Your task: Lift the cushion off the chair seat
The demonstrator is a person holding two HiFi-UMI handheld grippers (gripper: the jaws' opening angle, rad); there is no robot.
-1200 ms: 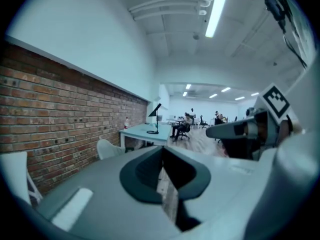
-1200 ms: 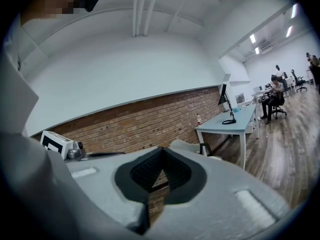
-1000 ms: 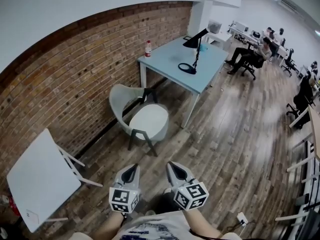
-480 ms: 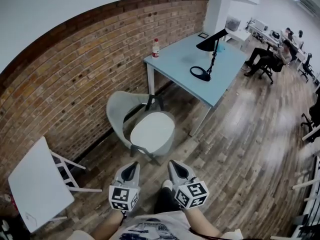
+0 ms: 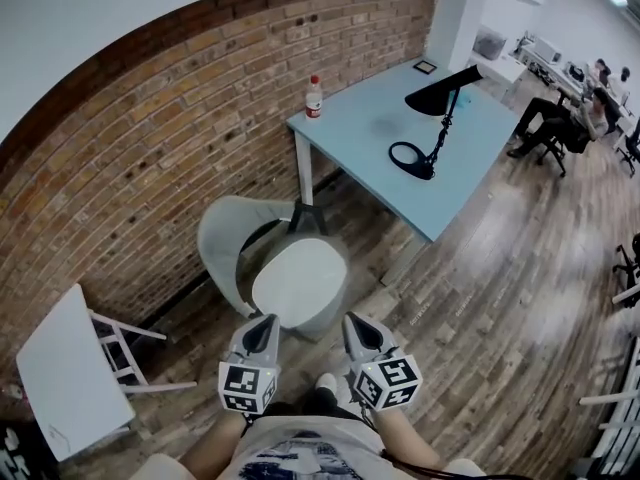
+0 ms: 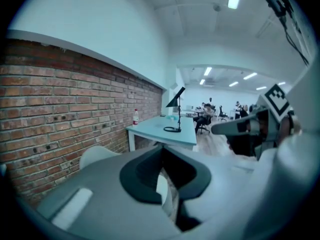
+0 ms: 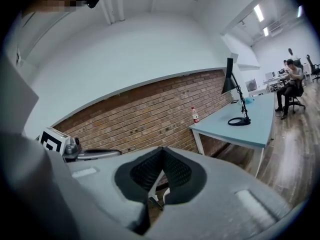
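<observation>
**Head view: both jaws shut, empty, near chair**

Left gripper (image 5: 267, 321) and right gripper (image 5: 353, 320) had jaws closed on nothing, side by side near the cushion's front edge. White cushion (image 5: 300, 280) lay on the grey chair (image 5: 222, 240) seat. Beyond it, the blue counter (image 5: 365, 123) carried a black lamp (image 5: 438, 96) and a bottle (image 5: 314, 97) by the brick wall (image 5: 150, 138).

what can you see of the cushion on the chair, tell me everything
The cushion is a pale, off-white pad, rounded-square and smooth, with a soft thick edge. It lies flat on the seat of the light shell chair and fills it, with its rear edge against the curved backrest. Nothing lies on it. The left gripper and right gripper, both shut, hover near its front edge without gripping it.
</observation>
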